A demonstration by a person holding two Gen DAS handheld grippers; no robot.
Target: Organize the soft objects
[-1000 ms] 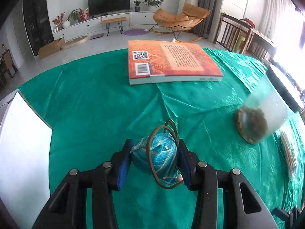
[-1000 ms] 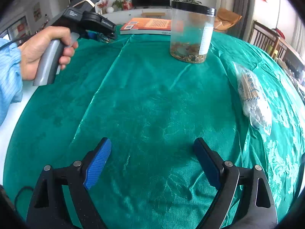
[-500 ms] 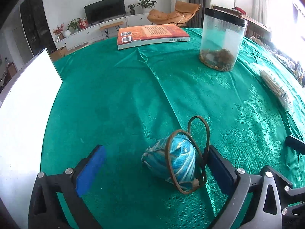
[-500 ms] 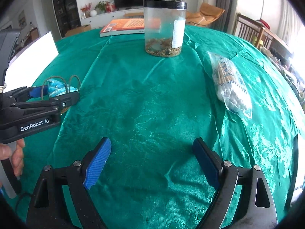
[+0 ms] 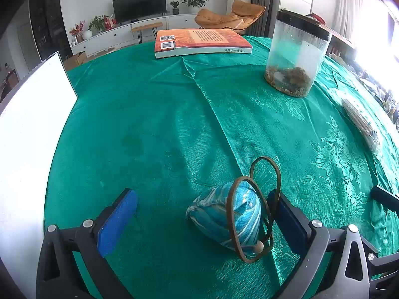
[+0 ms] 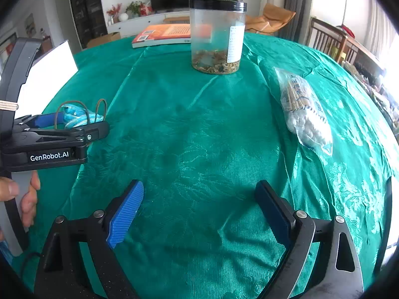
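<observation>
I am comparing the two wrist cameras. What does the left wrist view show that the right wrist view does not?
Only the left wrist view shows the pouch's small bead and its position next to the right pad, with the left gripper open. Only the right view shows the hand holding that gripper, and the open right gripper. Both show the jar, book and bag of sticks.

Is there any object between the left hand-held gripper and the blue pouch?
Nothing visible. The blue pouch lies on the green cloth inside the open left hand-held gripper, against its right finger.
</observation>
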